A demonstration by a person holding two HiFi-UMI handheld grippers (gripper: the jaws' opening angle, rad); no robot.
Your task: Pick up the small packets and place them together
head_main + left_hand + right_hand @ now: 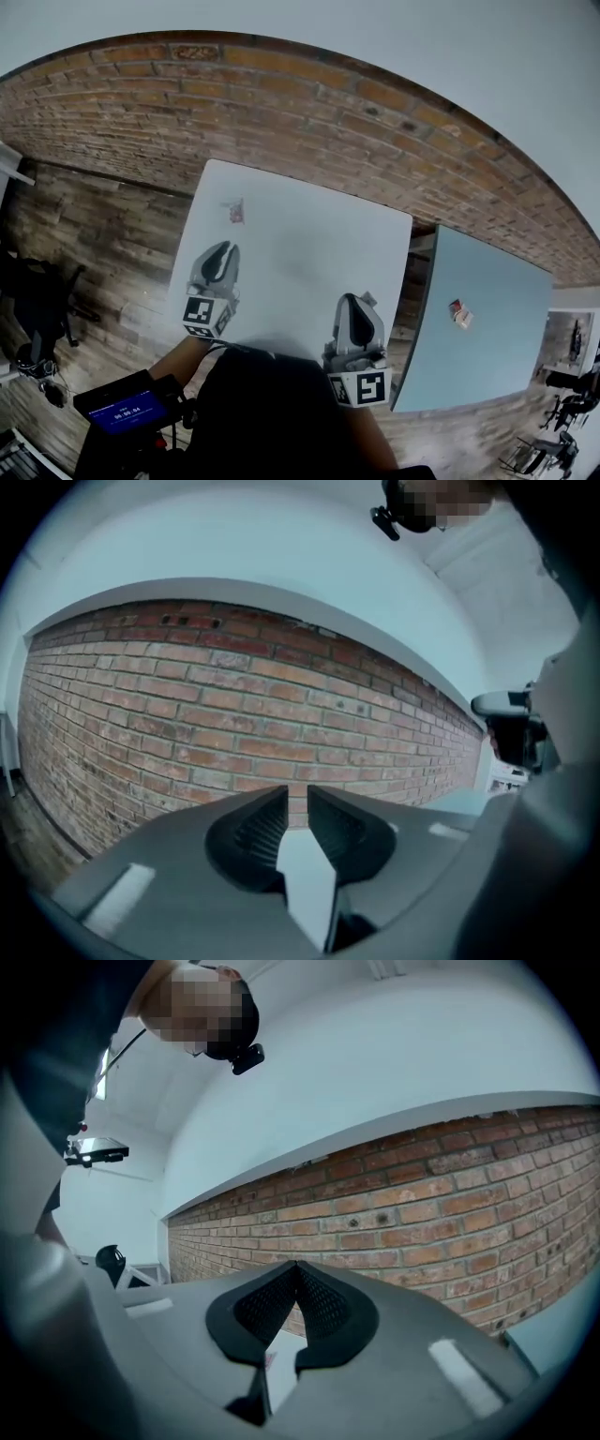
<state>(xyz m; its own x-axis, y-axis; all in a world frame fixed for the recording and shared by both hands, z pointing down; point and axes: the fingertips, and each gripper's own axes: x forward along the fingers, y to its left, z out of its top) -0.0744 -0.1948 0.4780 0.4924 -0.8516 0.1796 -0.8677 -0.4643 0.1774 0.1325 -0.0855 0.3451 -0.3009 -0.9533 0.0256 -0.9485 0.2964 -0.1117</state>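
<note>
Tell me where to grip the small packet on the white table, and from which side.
Pinch the small packet across its narrow middle, coming in from the near edge of the white table. It lies low and almost straight ahead of the left hand-held gripper, whose jaws stand open. Its finer shape is too small to tell.

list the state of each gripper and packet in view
left gripper: open, nothing between the jaws
right gripper: shut, empty
left packet: lying on the white table, untouched
right packet: lying on the grey table, apart from the other
</note>
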